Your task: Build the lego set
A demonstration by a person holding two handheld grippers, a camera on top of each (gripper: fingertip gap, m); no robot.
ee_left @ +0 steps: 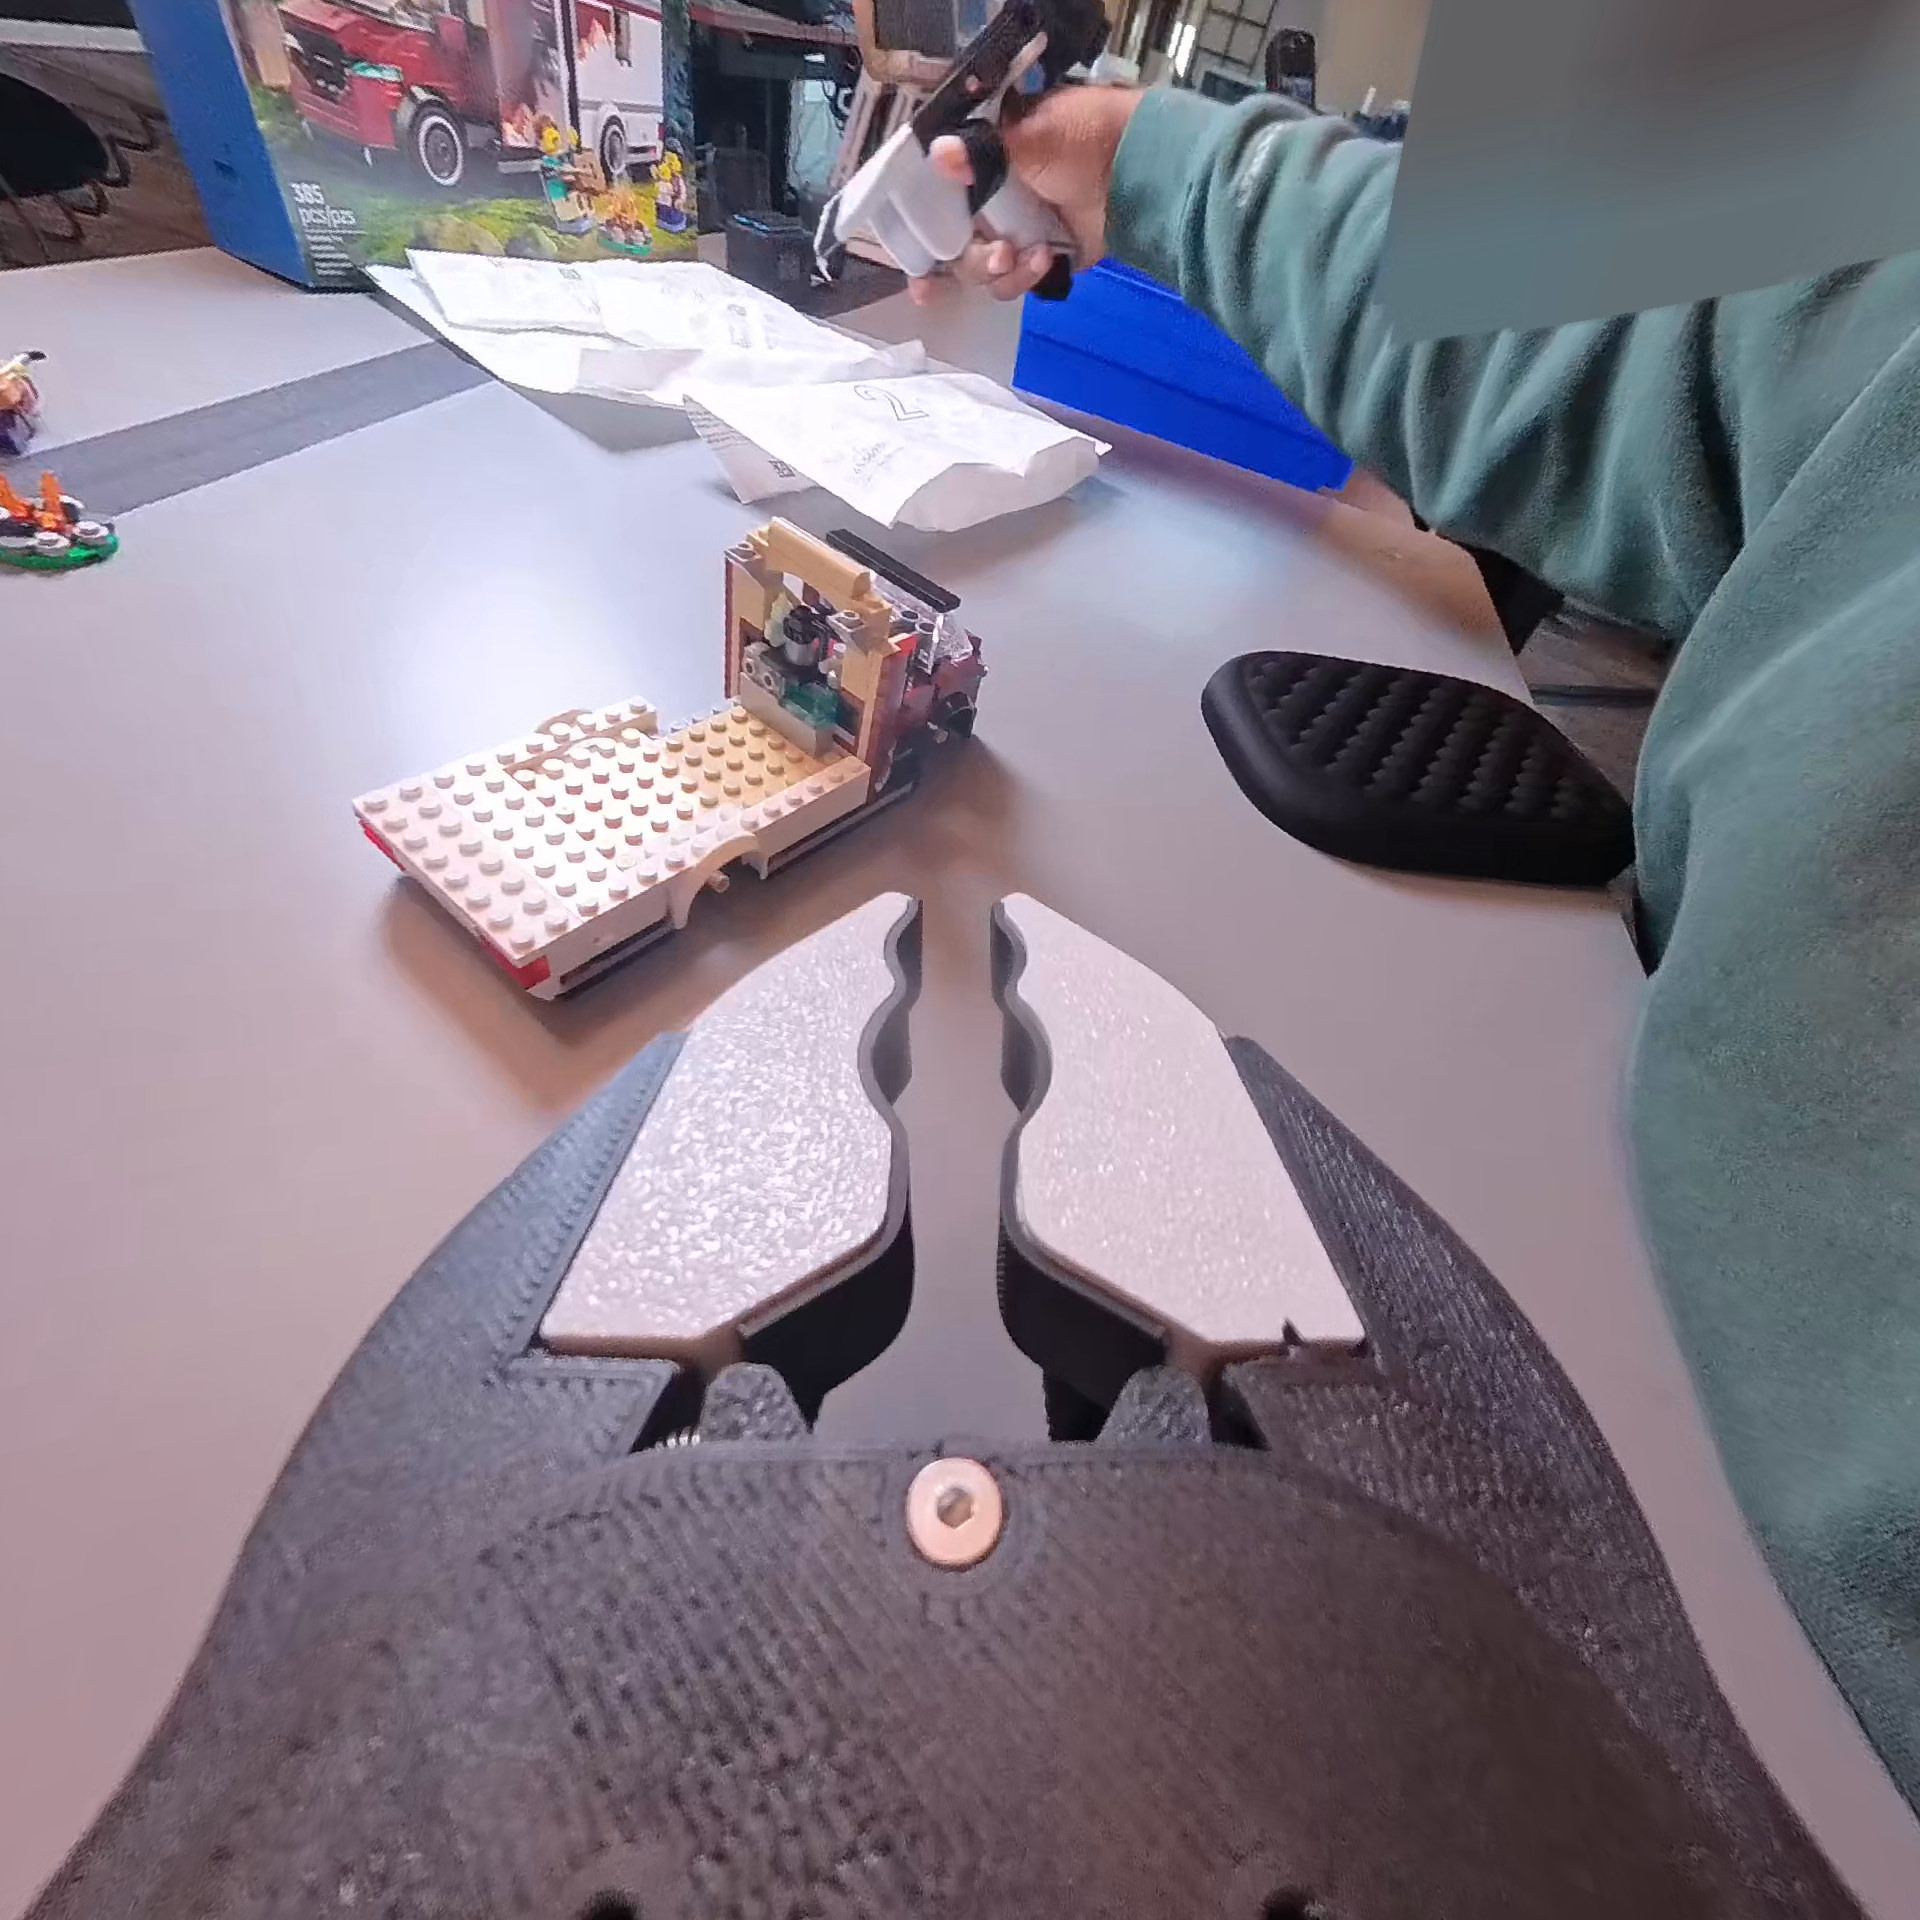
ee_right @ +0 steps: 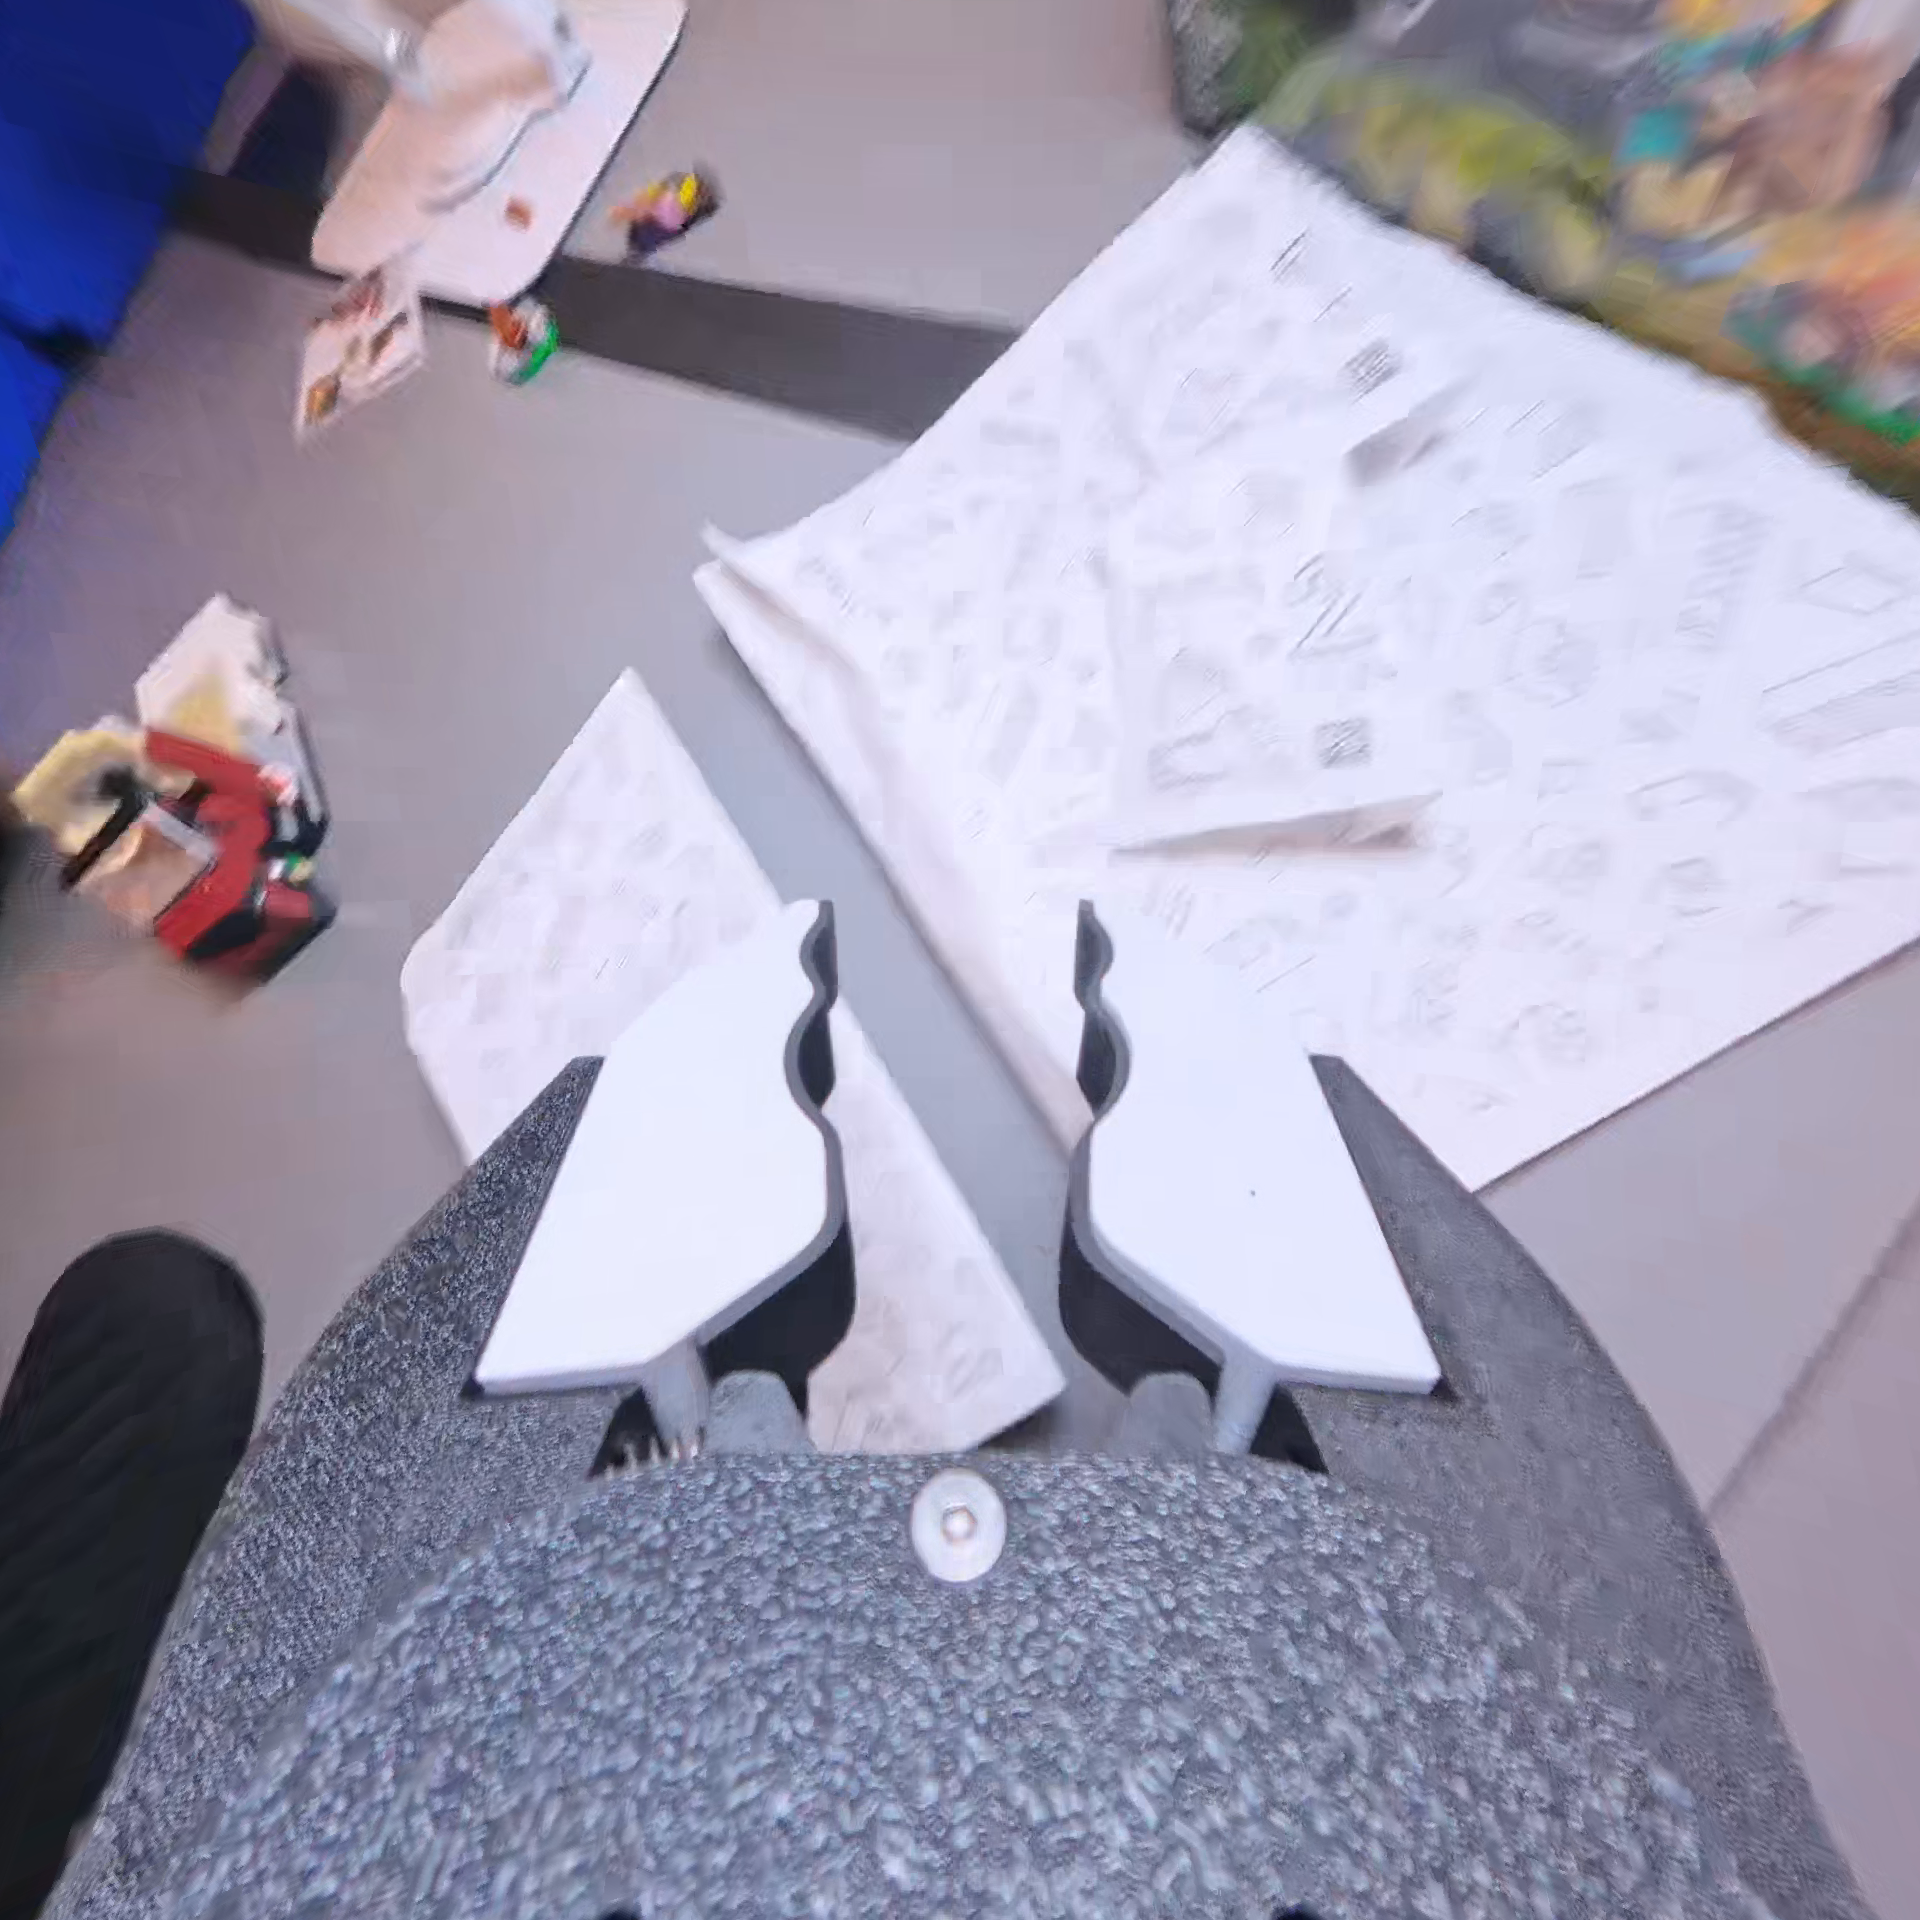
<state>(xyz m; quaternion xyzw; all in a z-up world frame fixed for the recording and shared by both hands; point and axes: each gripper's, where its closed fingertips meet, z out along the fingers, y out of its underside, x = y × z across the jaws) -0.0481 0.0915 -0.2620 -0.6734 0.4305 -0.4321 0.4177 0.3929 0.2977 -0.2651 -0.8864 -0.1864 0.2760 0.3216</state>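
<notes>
my left tool [ee_left: 956, 914], released and empty, sits nearest the half-built tan-and-white studded lego camper [ee_left: 665, 790], which lies just ahead and slightly left on the grey counter [ee_left: 260, 1039], long axis running ahead-right, while my right tool [ee_right: 956, 925] hangs released over white paper bags [ee_right: 1351, 623].

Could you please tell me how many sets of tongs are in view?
2. The left tongs hover over the table, just short of the lego truck; the right tongs hang open above the white paper bags. None seem hidden.

Black armrest [ee_left: 1418, 764]; perhaps blue bin [ee_left: 1164, 384]
</notes>
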